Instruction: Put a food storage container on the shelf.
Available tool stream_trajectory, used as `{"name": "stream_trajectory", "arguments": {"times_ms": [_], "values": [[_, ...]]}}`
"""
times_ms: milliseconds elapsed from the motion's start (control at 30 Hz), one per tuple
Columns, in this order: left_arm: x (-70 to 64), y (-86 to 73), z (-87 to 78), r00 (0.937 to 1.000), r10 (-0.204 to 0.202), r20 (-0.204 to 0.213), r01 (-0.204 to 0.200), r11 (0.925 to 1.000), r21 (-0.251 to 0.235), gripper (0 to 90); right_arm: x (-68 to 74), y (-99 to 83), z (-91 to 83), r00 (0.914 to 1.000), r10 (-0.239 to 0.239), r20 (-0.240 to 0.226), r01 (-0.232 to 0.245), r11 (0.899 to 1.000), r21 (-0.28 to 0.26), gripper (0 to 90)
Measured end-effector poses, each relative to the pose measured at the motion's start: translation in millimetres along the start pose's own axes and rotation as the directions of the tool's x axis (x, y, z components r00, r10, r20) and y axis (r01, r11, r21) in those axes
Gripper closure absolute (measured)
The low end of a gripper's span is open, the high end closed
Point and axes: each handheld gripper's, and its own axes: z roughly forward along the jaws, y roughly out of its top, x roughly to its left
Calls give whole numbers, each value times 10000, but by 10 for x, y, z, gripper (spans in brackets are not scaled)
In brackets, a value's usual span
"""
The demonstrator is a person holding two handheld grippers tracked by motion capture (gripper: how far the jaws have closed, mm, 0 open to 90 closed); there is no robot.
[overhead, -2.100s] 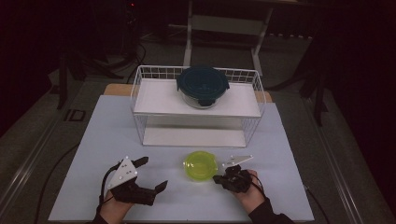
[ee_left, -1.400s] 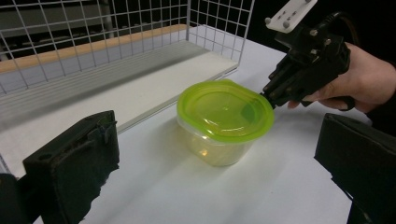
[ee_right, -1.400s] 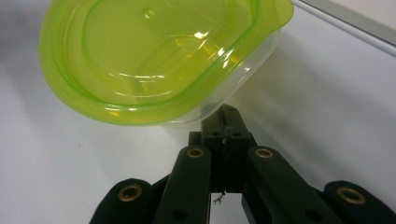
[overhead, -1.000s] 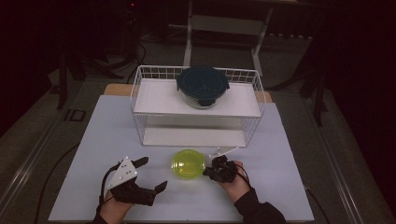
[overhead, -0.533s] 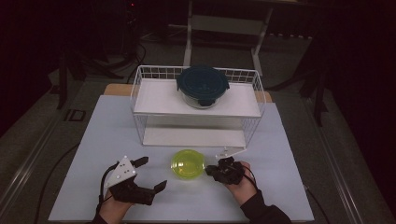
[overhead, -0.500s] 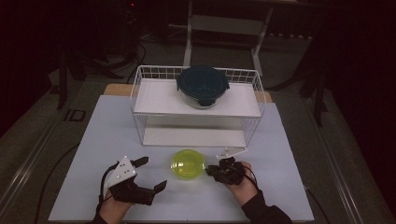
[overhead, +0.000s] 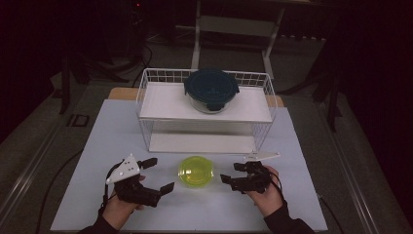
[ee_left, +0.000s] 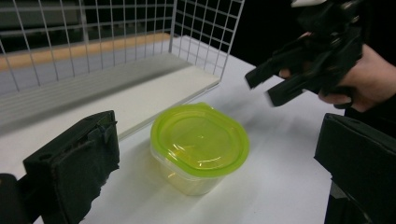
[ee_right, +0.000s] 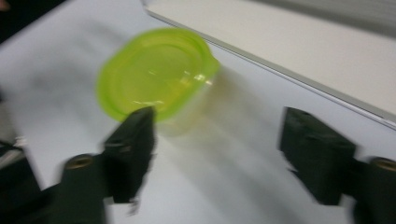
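The wire rack stands at twelve o'clock, a dark-lidded bowl on its upper shelf. Just before it sits the small green-lidded container, between both grippers. The left gripper at nine o'clock and the right gripper at three both gape, holding nothing. A one-sided nudge could skid this light tub away.

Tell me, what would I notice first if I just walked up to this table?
The bright yellow-green tub with its lid on, sitting on the white table right between the two black claws. The left claw and the right claw both stand open on either side, not touching it. Behind, a dark blue-lidded bowl sits on top of a white wire rack.
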Motion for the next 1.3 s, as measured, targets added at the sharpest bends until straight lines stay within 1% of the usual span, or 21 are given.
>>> {"name": "stream_trajectory", "arguments": {"times_ms": [67, 133, 233, 300, 433, 533, 633, 700, 767, 833, 900, 933, 967, 1000, 1033, 1067, 1133, 1167, 1200, 1233, 1300], "values": [[40, 52, 14, 9993, -229, 286, 226, 9997, 127, 0, -13, 37, -42, 9998, 157, -151, -162, 9992, -364, 198], [74, 98, 40, 9980, -365, 511, 347, 9987, 360, 0, -15, 72, -73, 9995, 158, -259, -169, 9989, -442, 170], [117, 145, 98, 9962, -563, 659, 514, 9959, 739, 0, -22, 118, -94, 9992, 194, -350, -218, 9974, -694, 170], [156, 166, 143, 9935, -862, 746, 790, 9924, 945, 0, -29, 145, -89, 9988, 231, -429, -266, 9962, -824, 167], [233, 192, 228, 9848, -1394, 1038, 1264, 9844, 1228, 0, -48, 190, -32, 9956, 473, -812, -538, 9953, -807, 146], [299, 192, 291, 9726, -1981, 1219, 1806, 9734, 1409, 0, -49, 219, 49, 9950, 774, -627, -805, 9956, -481, 154], [356, 160, 370, 9577, -2578, 1280, 2344, 9565, 1735, 9, -68, 237, 132, 9843, 1513, -911, -1545, 9876, -289, 141], [389, 128, 421, 9477, -2948, 1224, 2673, 9425, 2006, 17, -70, 245, 197, 9818, 1752, -734, -1762, 9843, -74, 144], [412, 94, 464, 9356, -3356, 1096, 3045, 9242, 2305, 50, -79, 240, 253, 9764, 1975, -869, -1968, 9803, 168, 149], [446, 52, 494, 9198, -3787, 1027, 3447, 9049, 2498, 101, -91, 228, 291, 9678, 2309, -998, -2289, 9729, 315, 197], [479, 12, 529, 8993, -4294, 829, 3953, 8792, 2659, 156, -115, 215, 327, 9573, 2670, -1106, -2633, 9636, 469, 238], [479, 12, 529, 8993, -4294, 829, 3953, 8792, 2659, 162, -115, 215, 327, 9573, 2670, -1106, -2633, 9636, 469, 238], [515, -29, 568, 8735, -4817, 706, 4459, 8498, 2812, 162, -127, 209, 345, 9494, 2904, -1197, -2854, 9567, 573, 262], [530, -45, 585, 8638, -4992, 676, 4620, 8386, 2886, 217, -158, 190, 398, 9346, 3326, -1260, -3240, 9423, 836, 320], [540, -61, 606, 8533, -5175, 634, 4791, 8263, 2961, 234, -166, 180, 424, 9306, 3435, -1261, -3333, 9380, 957, 330], [548, -73, 622, 8491, -5257, 521, 4884, 8188, 3019, 257, -172, 170, 448, 9267, 3556, -1220, -3445, 9331, 1030, 365], [551, -93, 651, 8511, -5242, 288, 4906, 8138, 3116, 326, -177, 158, 494, 9231, 3653, -1205, -3514, 9282, 1224, 401], [558, -113, 674, 8462, -5322, 260, 4990, 8086, 3117, 353, -177, 154, 510, 9206, 3714, -1207, -3564, 9254, 1287, 425], [558, -113, 674, 8462, -5322, 260, 4990, 8086, 3117, 378, -177, 154, 510, 9206, 3714, -1207, -3564, 9254, 1287, 425], [565, -130, 703, 8374, -5461, 228, 5112, 7973, 3210, 421, -172, 146, 545, 9192, 3771, -1131, -3606, 9217, 1429, 483], [561, -142, 727, 8338, -5520, 43, 5206, 7889, 3264, 442, -169, 142, 558, 9197, 3766, -1112, -3590, 9211, 1509, 507]]}}
